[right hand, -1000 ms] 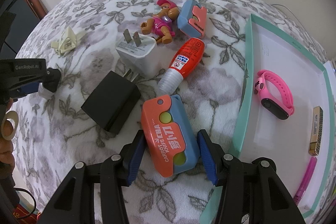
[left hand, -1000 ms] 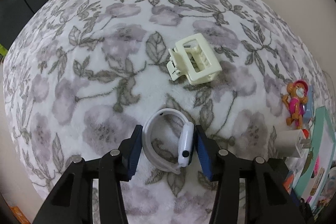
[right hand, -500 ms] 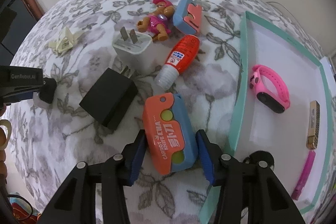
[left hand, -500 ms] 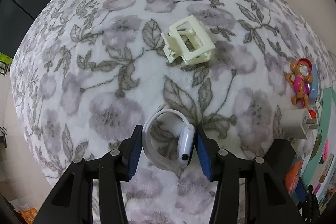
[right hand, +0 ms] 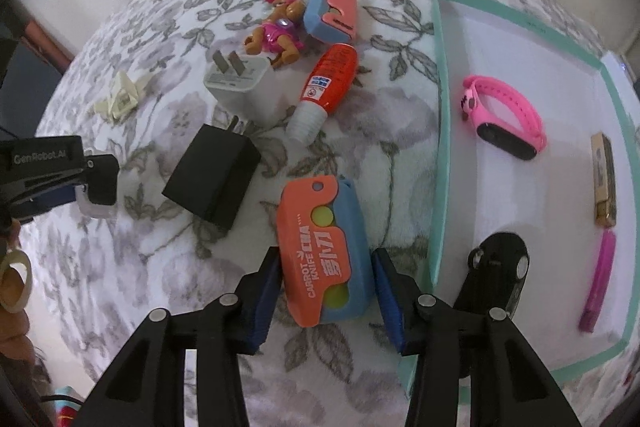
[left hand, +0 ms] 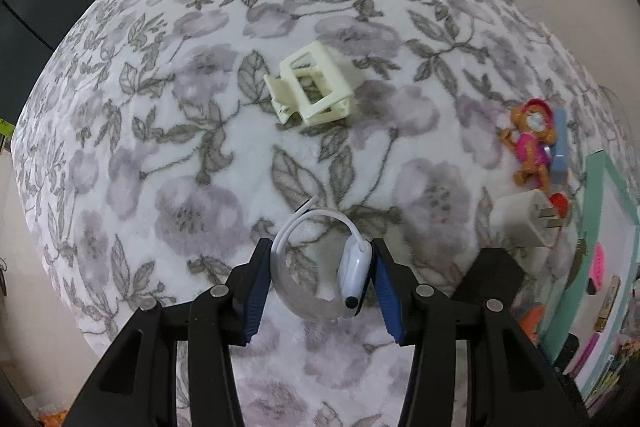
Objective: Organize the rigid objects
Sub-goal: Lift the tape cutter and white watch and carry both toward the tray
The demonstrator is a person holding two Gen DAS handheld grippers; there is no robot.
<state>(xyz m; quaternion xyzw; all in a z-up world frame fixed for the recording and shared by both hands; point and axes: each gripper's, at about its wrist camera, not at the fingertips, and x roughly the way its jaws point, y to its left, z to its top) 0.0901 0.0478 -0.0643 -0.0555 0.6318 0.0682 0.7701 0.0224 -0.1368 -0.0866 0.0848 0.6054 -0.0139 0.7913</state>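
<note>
My left gripper (left hand: 320,259) is shut on a white wristband watch (left hand: 352,275) and holds it above the floral blanket. A cream hair claw clip (left hand: 310,89) lies beyond it. My right gripper (right hand: 326,275) is shut on an orange and blue carrot knife toy (right hand: 322,251), lifted a little off the blanket, just left of the teal tray (right hand: 440,131). The tray holds a pink wristband (right hand: 504,115), a gold bar and a magenta pen.
On the blanket lie a black charger (right hand: 214,175), a white plug adapter (right hand: 240,79), a red glue tube (right hand: 328,83), a monkey figure (right hand: 276,27) and a second blue and orange toy (right hand: 332,13). The left gripper shows at the right view's left edge (right hand: 60,171).
Both grippers have risen with their objects. The left view has pulled back and turned right, so the tray edge shows. The right gripper has shifted towards the tray.
</note>
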